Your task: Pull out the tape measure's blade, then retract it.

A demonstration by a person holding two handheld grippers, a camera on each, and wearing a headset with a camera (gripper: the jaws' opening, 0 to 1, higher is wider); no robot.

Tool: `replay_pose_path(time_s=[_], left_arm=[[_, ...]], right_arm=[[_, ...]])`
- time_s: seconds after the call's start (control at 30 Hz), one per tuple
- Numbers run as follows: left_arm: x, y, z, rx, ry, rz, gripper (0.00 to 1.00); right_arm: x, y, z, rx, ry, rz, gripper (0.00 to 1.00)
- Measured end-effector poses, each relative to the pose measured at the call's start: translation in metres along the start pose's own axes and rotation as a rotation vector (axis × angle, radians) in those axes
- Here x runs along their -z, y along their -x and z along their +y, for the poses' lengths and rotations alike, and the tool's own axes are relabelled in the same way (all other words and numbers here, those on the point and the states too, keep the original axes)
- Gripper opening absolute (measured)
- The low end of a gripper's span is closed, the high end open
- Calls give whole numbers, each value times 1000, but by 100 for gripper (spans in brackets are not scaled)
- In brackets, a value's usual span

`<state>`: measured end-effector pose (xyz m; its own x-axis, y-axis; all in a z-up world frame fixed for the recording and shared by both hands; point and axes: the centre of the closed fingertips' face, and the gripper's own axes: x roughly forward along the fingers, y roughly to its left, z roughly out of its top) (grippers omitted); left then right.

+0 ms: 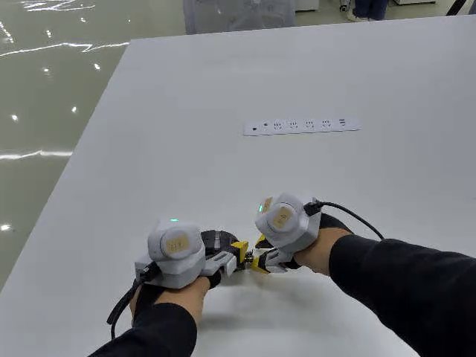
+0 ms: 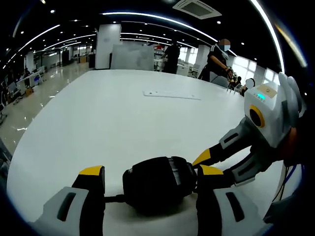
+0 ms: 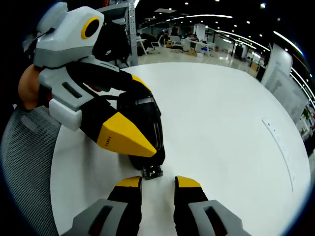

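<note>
While left tool pinches black tape measure, right tool sits narrowly parted by blade tip; jaw print unreadable.

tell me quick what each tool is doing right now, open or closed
left tool: closed on the tape measure
right tool: open, jaws slightly apart just short of the blade tip, holding nothing

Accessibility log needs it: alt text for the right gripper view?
The right gripper, jaws slightly apart, points at the blade hook of a black tape measure. The left gripper clamps it on a white table.
</note>
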<state>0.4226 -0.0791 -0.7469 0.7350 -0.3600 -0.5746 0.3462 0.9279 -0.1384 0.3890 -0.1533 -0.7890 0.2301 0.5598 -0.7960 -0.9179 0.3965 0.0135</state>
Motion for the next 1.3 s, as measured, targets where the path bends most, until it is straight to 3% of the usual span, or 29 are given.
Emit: replay_pose_path(time_s=[0.1, 0.27, 0.4, 0.47, 0.5, 0.53, 0.67, 0.97, 1.1, 1.23, 1.3], left_arm=[[0, 2, 6, 5, 20, 3, 79], [1, 4, 17, 14, 37, 1, 99], [-1, 12, 19, 66, -6, -22, 99], [1, 16, 17, 131, -19, -30, 99], [2, 20, 19, 159, -66, -33, 99], [3, 23, 19, 184, -76, -40, 99], [12, 37, 26, 246, -61, 6, 99], [13, 54, 46, 254, -137, 14, 99], [17, 60, 55, 256, -194, 36, 99], [23, 70, 57, 271, -196, 43, 99], [24, 75, 54, 286, -207, 23, 99]], right_arm=[[3, 5, 2, 3, -11, -11, 23], [9, 12, 6, 4, -22, -28, 31], [10, 21, 5, 23, -64, -56, 38], [9, 28, 2, 38, -88, -84, 40], [11, 31, 0, 47, -107, -88, 41], [12, 34, 0, 49, -120, -95, 43], [18, 47, 0, 63, -168, -124, 48], [39, 74, 1, 108, -211, -152, 54], [46, 88, 2, 133, -220, -164, 59], [59, 105, 4, 163, -241, -187, 65], [68, 113, 3, 182, -260, -193, 68]])
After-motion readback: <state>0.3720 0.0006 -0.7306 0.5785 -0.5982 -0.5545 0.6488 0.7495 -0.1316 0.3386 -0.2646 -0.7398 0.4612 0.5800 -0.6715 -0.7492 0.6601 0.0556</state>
